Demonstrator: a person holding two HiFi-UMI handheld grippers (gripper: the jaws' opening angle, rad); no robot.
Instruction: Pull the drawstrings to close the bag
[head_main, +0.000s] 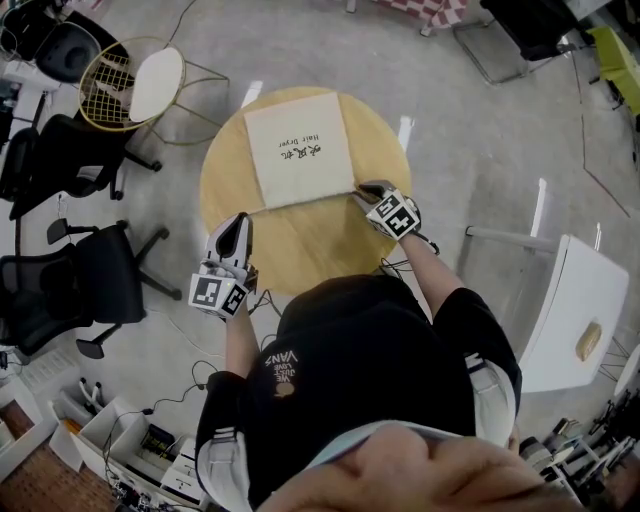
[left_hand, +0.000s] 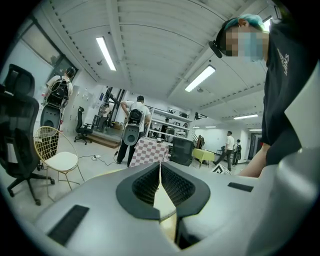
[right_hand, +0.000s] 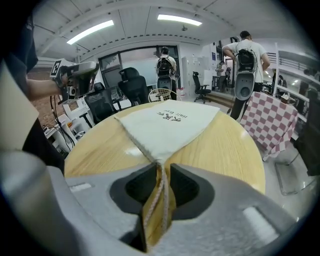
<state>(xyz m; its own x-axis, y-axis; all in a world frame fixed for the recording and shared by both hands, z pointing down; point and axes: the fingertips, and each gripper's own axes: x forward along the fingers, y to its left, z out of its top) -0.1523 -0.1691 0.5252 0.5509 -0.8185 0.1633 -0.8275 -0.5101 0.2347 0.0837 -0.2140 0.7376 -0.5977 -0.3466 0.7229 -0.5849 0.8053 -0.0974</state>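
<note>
Only the right gripper view shows your right hand-held gripper (right_hand: 161, 169) clamped on the drawstrings (right_hand: 158, 196), which the head view hides. Your left hand-held gripper (left_hand: 160, 172) has its jaws together.

My right gripper (head_main: 368, 190) hid the bag (head_main: 300, 150) at its near right corner. My body covered the table (head_main: 290, 250) nearest me.

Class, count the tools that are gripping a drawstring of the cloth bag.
1: the right tool, shut on the drawstring at the bag's near right corner. The left tool is shut, empty.
</note>
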